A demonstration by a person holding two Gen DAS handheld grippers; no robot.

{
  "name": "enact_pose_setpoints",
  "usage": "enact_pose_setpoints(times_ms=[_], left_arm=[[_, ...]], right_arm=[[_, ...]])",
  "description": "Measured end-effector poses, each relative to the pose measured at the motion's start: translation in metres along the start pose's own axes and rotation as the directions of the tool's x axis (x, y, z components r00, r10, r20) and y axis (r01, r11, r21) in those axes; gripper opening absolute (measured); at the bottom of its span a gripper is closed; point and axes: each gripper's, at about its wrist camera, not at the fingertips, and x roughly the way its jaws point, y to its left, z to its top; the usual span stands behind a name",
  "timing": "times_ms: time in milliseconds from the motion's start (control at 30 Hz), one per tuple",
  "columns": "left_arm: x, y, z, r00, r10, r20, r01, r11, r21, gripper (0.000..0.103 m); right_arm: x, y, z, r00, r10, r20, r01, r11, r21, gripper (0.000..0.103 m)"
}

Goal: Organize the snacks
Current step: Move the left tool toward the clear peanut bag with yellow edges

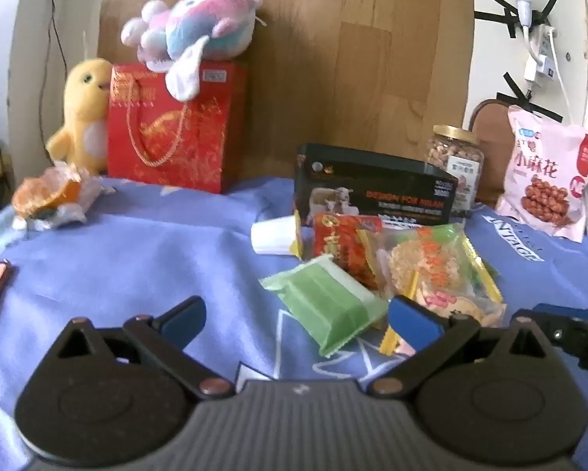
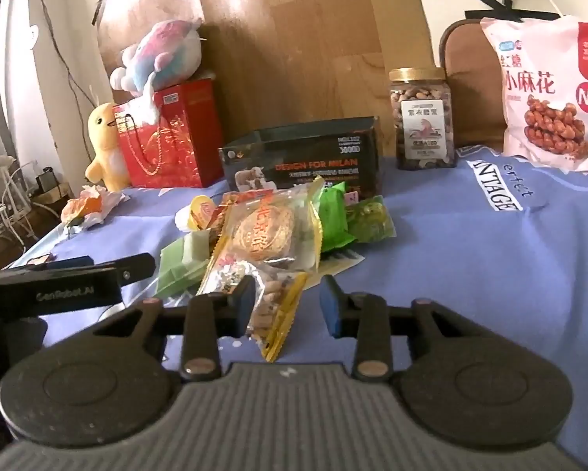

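Observation:
A pile of small snack packets lies on the blue cloth in front of a dark open box (image 1: 372,186) (image 2: 305,157). The pile holds a green packet (image 1: 325,302) (image 2: 180,265), a clear yellow-edged pastry packet (image 1: 431,271) (image 2: 270,235), a red packet (image 1: 344,247) and a white jelly cup (image 1: 274,235). My left gripper (image 1: 295,320) is open and empty, just short of the green packet. My right gripper (image 2: 288,306) is open, with the low end of a clear nut packet (image 2: 272,306) lying between its fingers.
A nut jar (image 2: 421,117) and a pink twist-snack bag (image 2: 548,94) stand at the back right. A red gift bag (image 1: 172,125) with plush toys stands at the back left. A crumpled wrapper (image 1: 54,200) lies at the left edge.

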Motion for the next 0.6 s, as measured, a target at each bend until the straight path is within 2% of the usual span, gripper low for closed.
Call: enact_pose_setpoints(times_ms=[133, 233, 333, 400, 467, 500, 567, 600], left_arm=[[0.005, 0.006, 0.005, 0.996, -0.075, -0.041, 0.074, 0.997, -0.024, 0.097], [0.0, -0.002, 0.004, 0.994, -0.098, -0.054, 0.097, 0.995, -0.021, 0.093], [0.005, 0.0, 0.007, 0.983, -0.153, -0.101, 0.15, 0.988, -0.04, 0.085], [0.009, 0.0, 0.008, 0.971, -0.203, -0.13, 0.196, 0.979, -0.065, 0.076], [0.014, 0.0, 0.01, 0.953, -0.261, -0.153, 0.248, 0.964, -0.1, 0.073], [0.016, -0.003, 0.006, 0.953, -0.279, -0.121, 0.268, 0.958, -0.098, 0.073], [0.024, -0.004, 0.007, 0.938, -0.321, -0.134, 0.306, 0.944, -0.123, 0.073], [0.026, -0.004, 0.008, 0.926, -0.353, -0.131, 0.33, 0.929, -0.168, 0.075]], right_arm=[[-0.001, 0.003, -0.001, 0.999, 0.035, -0.002, -0.035, 0.999, -0.015, 0.039], [0.0, 0.004, 0.0, 0.998, 0.056, -0.011, -0.056, 0.998, -0.026, 0.039], [0.004, 0.002, 0.0, 0.998, 0.059, -0.034, -0.059, 0.998, -0.013, 0.04], [0.01, -0.005, 0.0, 0.995, 0.067, -0.068, -0.066, 0.998, 0.024, 0.042], [0.019, -0.012, -0.002, 0.991, 0.073, -0.113, -0.066, 0.996, 0.066, 0.049], [0.023, -0.014, -0.003, 0.988, 0.086, -0.131, -0.074, 0.993, 0.088, 0.05], [0.029, -0.017, -0.004, 0.981, 0.118, -0.156, -0.1, 0.987, 0.123, 0.051], [0.029, -0.016, -0.005, 0.981, 0.127, -0.15, -0.109, 0.986, 0.125, 0.051]])
